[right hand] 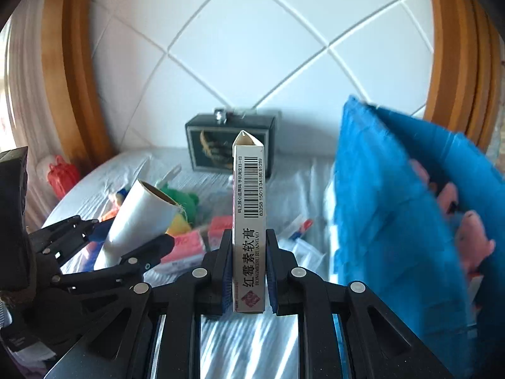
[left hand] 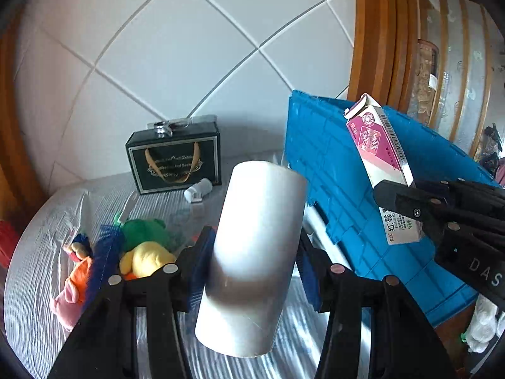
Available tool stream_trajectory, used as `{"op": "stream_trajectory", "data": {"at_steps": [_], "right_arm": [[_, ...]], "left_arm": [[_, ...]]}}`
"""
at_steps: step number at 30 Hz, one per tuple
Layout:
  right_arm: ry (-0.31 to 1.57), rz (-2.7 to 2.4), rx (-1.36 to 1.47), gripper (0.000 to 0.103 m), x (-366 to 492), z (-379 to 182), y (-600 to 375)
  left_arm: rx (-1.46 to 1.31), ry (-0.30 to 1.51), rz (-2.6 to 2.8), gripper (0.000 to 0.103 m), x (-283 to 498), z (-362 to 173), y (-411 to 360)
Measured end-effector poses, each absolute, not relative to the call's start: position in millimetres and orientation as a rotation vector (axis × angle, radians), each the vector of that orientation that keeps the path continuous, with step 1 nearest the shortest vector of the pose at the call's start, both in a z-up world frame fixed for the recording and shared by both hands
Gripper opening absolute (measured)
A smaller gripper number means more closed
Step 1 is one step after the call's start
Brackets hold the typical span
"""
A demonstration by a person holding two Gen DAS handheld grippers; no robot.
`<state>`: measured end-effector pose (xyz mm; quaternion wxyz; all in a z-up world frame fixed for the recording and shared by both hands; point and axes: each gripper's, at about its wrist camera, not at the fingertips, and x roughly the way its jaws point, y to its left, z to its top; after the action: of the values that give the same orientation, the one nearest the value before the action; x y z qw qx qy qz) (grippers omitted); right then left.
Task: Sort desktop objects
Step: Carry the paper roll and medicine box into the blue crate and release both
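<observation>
The left gripper (left hand: 252, 252) clamps a white roll (left hand: 252, 252) between its blue-padded fingers (left hand: 202, 252), lifted above the striped cloth (left hand: 38, 268). To the right, the right gripper (left hand: 407, 202) holds a pink and white carton (left hand: 375, 145) tilted before a blue crate (left hand: 331, 170). Plush toys (left hand: 142, 252) lie at the left, and a black gift bag (left hand: 173, 154) stands against the tiled wall (left hand: 189, 47).

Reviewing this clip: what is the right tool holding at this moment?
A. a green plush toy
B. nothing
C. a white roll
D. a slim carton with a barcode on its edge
D: the right tool is shut on the slim carton, barcode edge facing the camera; the white roll sits in the left tool.
</observation>
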<state>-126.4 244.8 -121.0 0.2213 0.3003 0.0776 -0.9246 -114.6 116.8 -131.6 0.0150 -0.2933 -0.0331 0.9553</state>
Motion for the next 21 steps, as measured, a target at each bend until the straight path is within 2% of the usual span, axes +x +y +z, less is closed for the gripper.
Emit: {"op": "stream_trajectory", "data": {"at_steps": [11, 15, 21], "right_arm": [[0.187, -2.851, 0.635, 0.018, -113.9, -53.4, 383.9], [0.181, -2.942, 0.678, 0.018, -123.5, -54.8, 440.3], [0.144, -2.994, 0.819, 0.018, -148.7, -79.5, 516.0]], "left_arm": [[-0.609, -0.009, 2.912, 0.049, -119.4, -46.4, 242.8], [-0.570, 0.017, 2.874, 0.049, -131.1, -26.6, 297.5], [-0.631, 0.029, 2.838, 0.047, -154.0, -28.2, 365.0]]}}
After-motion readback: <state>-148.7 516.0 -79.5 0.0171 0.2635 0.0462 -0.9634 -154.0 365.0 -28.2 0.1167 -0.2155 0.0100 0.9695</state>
